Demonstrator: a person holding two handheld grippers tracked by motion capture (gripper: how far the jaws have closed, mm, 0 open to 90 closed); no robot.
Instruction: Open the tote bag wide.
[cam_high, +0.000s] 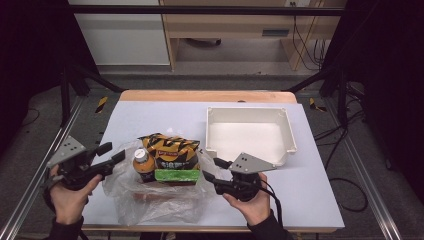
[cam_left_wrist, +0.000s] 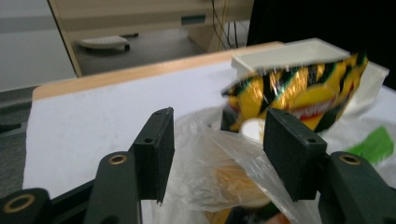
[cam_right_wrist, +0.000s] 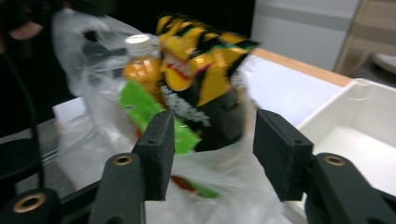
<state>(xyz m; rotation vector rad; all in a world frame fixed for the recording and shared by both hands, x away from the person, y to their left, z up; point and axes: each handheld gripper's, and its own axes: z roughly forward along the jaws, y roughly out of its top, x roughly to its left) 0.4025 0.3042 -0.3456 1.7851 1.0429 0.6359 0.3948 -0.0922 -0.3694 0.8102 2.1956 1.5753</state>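
Plastic film of the clear bag (cam_high: 150, 197) lies on the white table (cam_high: 165, 115) between the two tools. At its left edge the left gripper (cam_high: 116, 151) stands with jaws apart, a fold of the film rising between them in the left gripper view (cam_left_wrist: 233, 154), pads not pressing it. Inside the bag stand an orange bottle (cam_high: 143, 165), a yellow-black snack packet (cam_high: 170, 149) and a green pack (cam_high: 176, 175). Just beside its right edge the right gripper (cam_high: 212, 169) is parted too, holding nothing. Right of that sits the white tray (cam_high: 287, 131).
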